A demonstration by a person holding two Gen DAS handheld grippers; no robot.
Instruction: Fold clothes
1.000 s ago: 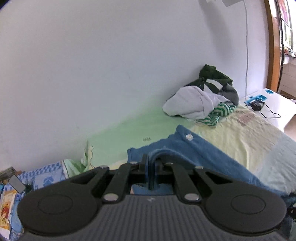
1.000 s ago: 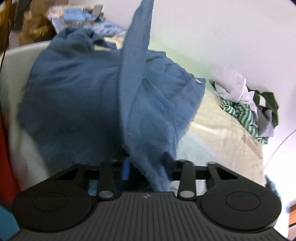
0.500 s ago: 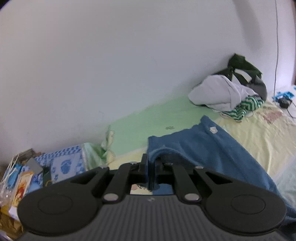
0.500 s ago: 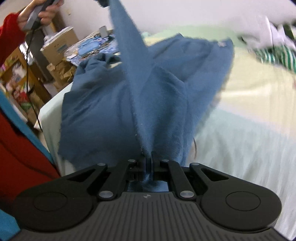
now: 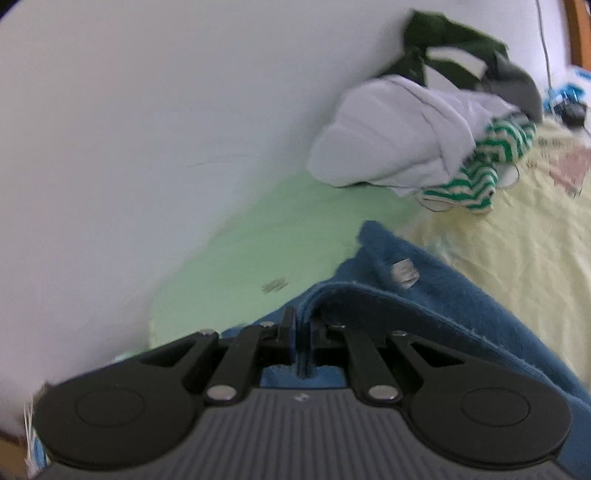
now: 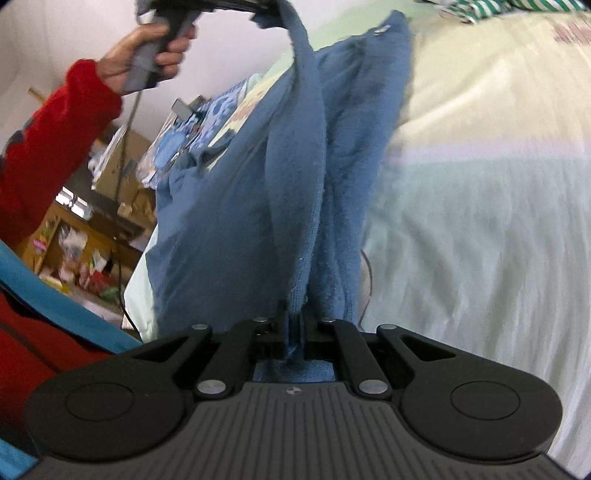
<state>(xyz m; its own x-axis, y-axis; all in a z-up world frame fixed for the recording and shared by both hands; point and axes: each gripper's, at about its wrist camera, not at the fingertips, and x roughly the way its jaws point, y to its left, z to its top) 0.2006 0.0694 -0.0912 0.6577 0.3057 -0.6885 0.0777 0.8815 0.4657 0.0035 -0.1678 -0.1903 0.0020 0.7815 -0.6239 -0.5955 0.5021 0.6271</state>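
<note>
A blue fleece garment with a small white tag is stretched between both grippers above the bed. My left gripper is shut on one edge of it. My right gripper is shut on another edge; the garment rises from it to the left gripper, held high at the top of the right wrist view by a hand in a red sleeve. The rest of the garment drapes onto the bed.
A pile of clothes, white, green-striped and dark green, lies by the white wall at the back. The bed sheet is pale yellow and green. Boxes and clutter stand beside the bed at the left.
Both grippers have lifted and pulled the blue garment taut. The right gripper closed on the garment's edge a second ago. The left view has swung toward the clothes pile.
</note>
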